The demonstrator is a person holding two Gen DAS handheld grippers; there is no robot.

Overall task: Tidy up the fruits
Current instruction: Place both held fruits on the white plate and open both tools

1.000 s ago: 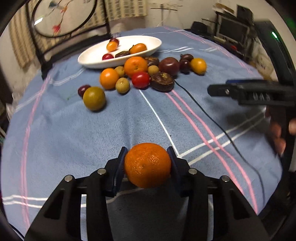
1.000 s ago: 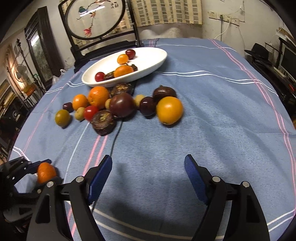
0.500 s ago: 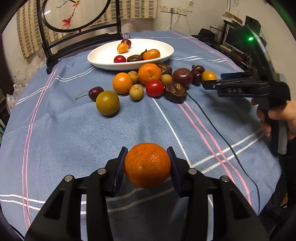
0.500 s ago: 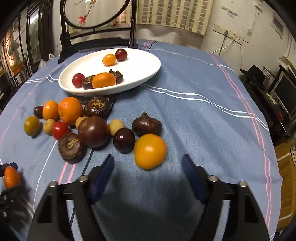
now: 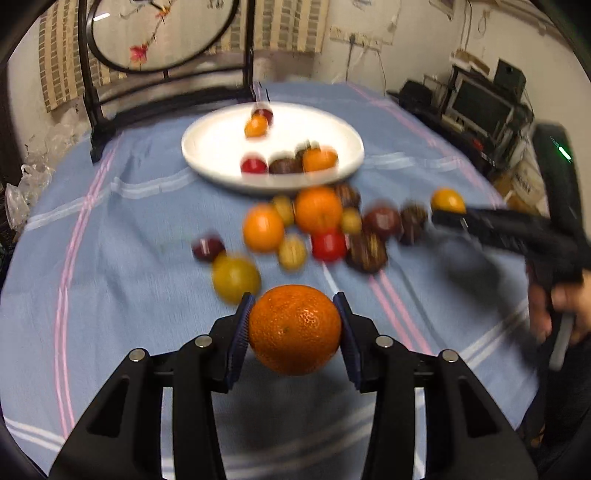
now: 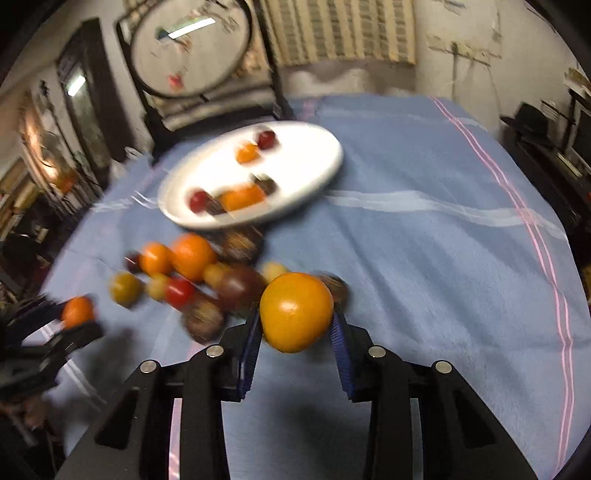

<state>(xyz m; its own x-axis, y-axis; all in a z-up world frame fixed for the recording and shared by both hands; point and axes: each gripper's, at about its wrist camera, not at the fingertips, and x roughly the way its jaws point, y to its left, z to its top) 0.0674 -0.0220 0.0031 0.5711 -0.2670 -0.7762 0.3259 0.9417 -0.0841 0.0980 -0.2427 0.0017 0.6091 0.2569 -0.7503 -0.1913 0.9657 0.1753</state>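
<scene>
My left gripper (image 5: pixel 294 325) is shut on a rough-skinned orange (image 5: pixel 294 329) and holds it above the blue tablecloth, short of the fruit pile. My right gripper (image 6: pixel 295 325) is shut on a smooth yellow-orange fruit (image 6: pixel 296 311) at the right end of the pile. The white oval plate (image 5: pixel 218 144) stands behind the pile and holds several small fruits; it also shows in the right wrist view (image 6: pixel 314 155). Loose fruits lie in front of it, among them an orange (image 5: pixel 318 209), a red tomato (image 5: pixel 328 244) and a yellow-green fruit (image 5: pixel 235 276). Both views are motion-blurred.
A dark wooden chair with a round painted panel (image 5: pixel 162 33) stands behind the table. A desk with monitors (image 5: pixel 480 107) is at the far right. The tablecloth (image 6: pixel 443 258) has pink and white stripes. The left gripper shows at the left edge of the right wrist view (image 6: pixel 74 321).
My right gripper has moved forward and closed on the yellow-orange fruit. My left gripper has moved toward the pile and plate, still holding the orange.
</scene>
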